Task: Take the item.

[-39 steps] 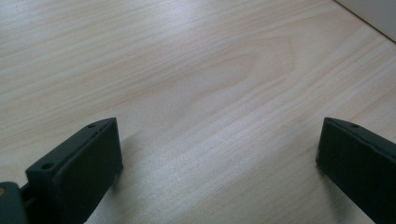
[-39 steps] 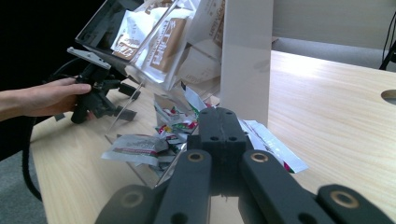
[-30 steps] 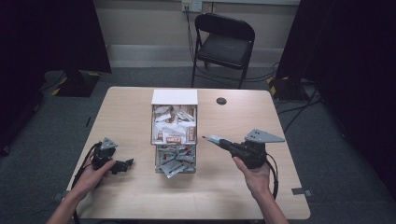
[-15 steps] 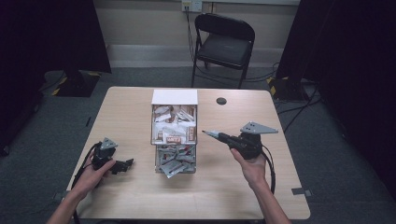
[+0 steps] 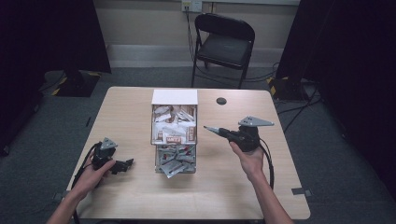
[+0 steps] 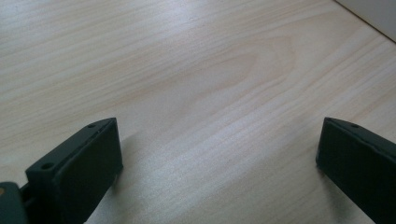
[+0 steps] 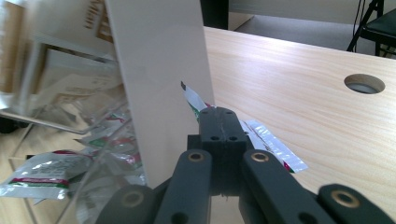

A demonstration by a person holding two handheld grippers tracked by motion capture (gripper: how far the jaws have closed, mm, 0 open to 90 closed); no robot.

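Two grippers are present, one in each of the person's hands. The left gripper (image 5: pixel 122 164) rests low on the table (image 5: pixel 130 112), its jaws spread wide apart with bare wood between them; it holds nothing. In the left gripper view the two black jaws stand at opposite edges of the picture over the wood grain.

The right gripper (image 5: pixel 208 129) is held above the table in the right hand (image 5: pixel 247 156), its jaws pointing toward the dispenser box (image 5: pixel 174 97). In the right gripper view its two jaws are pressed fully together (image 7: pixel 218 122). One sachet (image 7: pixel 268 142) with a red-and-green band lies directly past the jaw tips. Whether the tips pinch it or merely cover it cannot be told.

One dispenser box stands ahead of the right gripper, just beside its tips, and well apart from the left gripper. It has one white upright panel (image 7: pixel 161 79) and clear plastic walls (image 7: pixel 84 196). It holds many loose sachets (image 5: pixel 175 126); their number cannot be counted. More sachets sit in its lower clear tray (image 5: pixel 173 161), on the side nearer the person.

One round cable hole (image 7: pixel 364 83) lies in the tabletop beyond the right gripper. One folding chair (image 5: pixel 224 44) stands past the far table edge.
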